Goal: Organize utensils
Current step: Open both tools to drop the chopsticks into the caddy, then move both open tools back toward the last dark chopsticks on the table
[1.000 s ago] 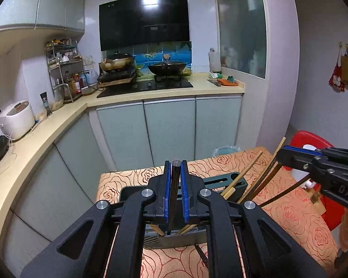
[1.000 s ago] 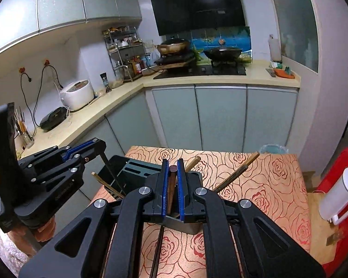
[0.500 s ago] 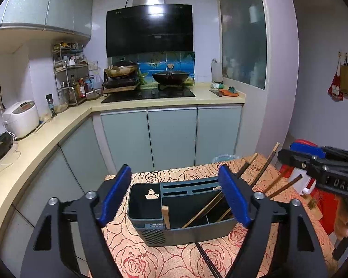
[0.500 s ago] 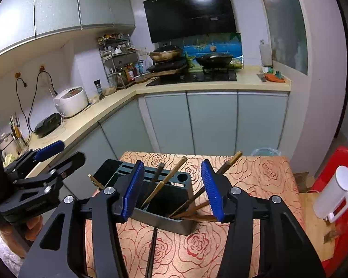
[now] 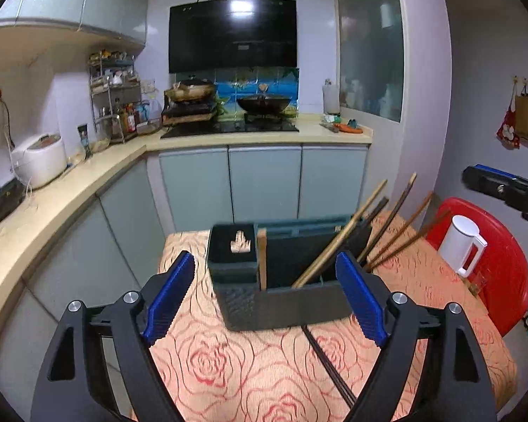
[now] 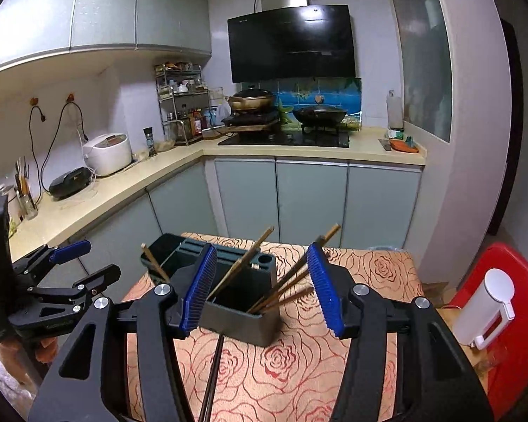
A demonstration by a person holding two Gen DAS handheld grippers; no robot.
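Left tool (image 5: 265, 300): open wide, nothing in it. A sec ago it was shut on a dark stick; its jaws just opened and it has pulled back from the box.
Right tool (image 6: 262, 290): open abt halfway, nothing pinched. It was shut on a stick too; jaws just opened. The box corner and some sticks show in the gap, but the pads don't touch them.
Box (image 5: 285, 302): dark holder on the table (image 5: 228, 369), just past both tools.
Sticks in box (image 5: 334, 246): chopsticks, tan and dark, lean out to the right side of the big slot. One short wood bit (image 5: 262, 260) stands up by the divider.
Left slot: small pale thing (image 5: 241, 242) inside, can't tell what.
Stick on table (image 5: 329, 364): a dark pair lies flat in front of the box, not put away yet.
What changed: both tools let go, so their sticks are in the box now.
What it means: that drop looks done. Prob. next is the dark pair on the table.
Watch out: leaning sticks could get knocked if a tool comes in low.
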